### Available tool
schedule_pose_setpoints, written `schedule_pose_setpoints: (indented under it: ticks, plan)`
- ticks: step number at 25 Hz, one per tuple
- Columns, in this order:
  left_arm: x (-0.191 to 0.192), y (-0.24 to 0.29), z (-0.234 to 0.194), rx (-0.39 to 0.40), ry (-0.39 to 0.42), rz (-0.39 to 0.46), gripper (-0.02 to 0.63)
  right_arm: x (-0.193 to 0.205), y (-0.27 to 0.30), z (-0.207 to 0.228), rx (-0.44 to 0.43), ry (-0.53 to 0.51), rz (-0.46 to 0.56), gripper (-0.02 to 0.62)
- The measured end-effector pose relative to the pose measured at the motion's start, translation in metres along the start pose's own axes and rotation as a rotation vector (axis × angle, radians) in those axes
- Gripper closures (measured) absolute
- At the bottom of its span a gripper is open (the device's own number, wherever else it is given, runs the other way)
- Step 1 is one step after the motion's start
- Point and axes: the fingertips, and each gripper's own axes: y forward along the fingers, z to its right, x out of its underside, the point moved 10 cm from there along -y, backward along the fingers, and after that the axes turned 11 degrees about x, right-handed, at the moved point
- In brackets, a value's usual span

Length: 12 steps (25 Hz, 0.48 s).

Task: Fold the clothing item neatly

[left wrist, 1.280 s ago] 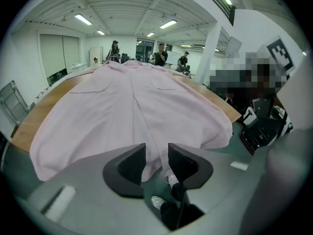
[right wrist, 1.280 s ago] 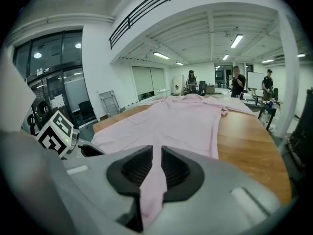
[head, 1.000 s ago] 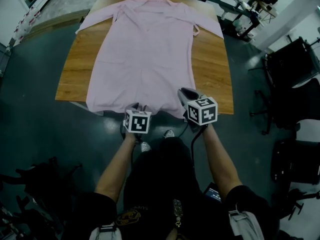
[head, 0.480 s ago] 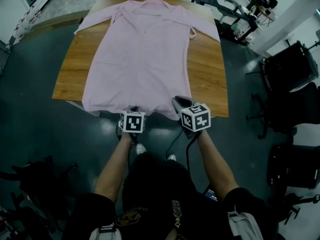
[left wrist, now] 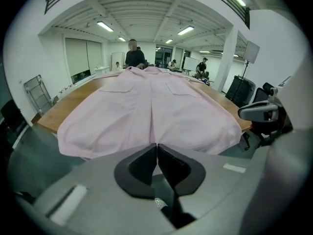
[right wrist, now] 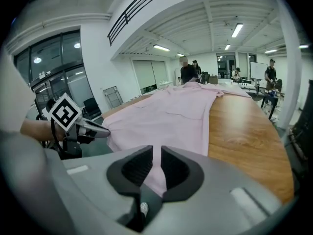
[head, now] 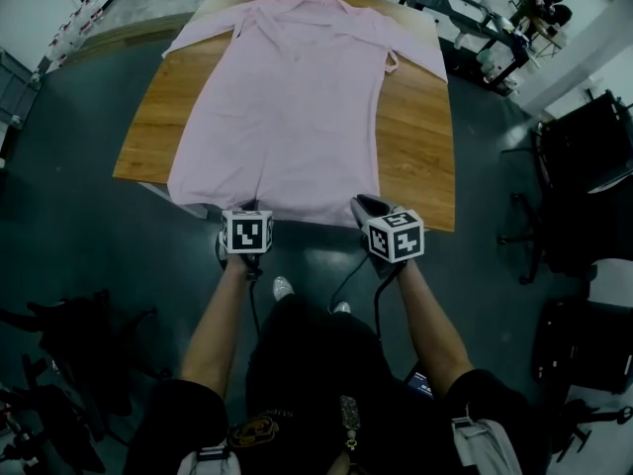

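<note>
A pink shirt (head: 297,97) lies flat and face up on the wooden table (head: 425,137), collar at the far end, hem hanging over the near edge. My left gripper (head: 245,209) is at the hem's left part. Its jaws have just been closing and now meet on a thin fold of pink cloth (left wrist: 151,106) at the left gripper (left wrist: 157,146). My right gripper (head: 364,206) holds the hem's right part. Pink fabric (right wrist: 181,111) runs down between the narrow jaws of the right gripper (right wrist: 156,151).
Black office chairs (head: 584,166) stand right of the table, and a desk with equipment (head: 475,28) is at the far right. People (left wrist: 133,55) stand beyond the table's far end. Dark floor surrounds the table, with black gear (head: 59,364) at the lower left.
My left gripper has shifted a little to the left along the hem. The right gripper has moved slightly lower. The shirt lies as before.
</note>
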Motion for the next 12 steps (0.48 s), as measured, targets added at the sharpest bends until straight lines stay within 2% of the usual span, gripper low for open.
schedule_pose_setpoints:
  ticks: [8,12]
  plan:
    - [0.007,0.01,-0.007,-0.065,0.003,-0.066,0.584,0.025,-0.017,0.031,0.064,0.032,-0.046,0.543]
    - [0.013,0.005,-0.011,-0.13,-0.008,-0.051,0.584,0.041,-0.024,0.042,0.095,0.054,-0.081,0.531]
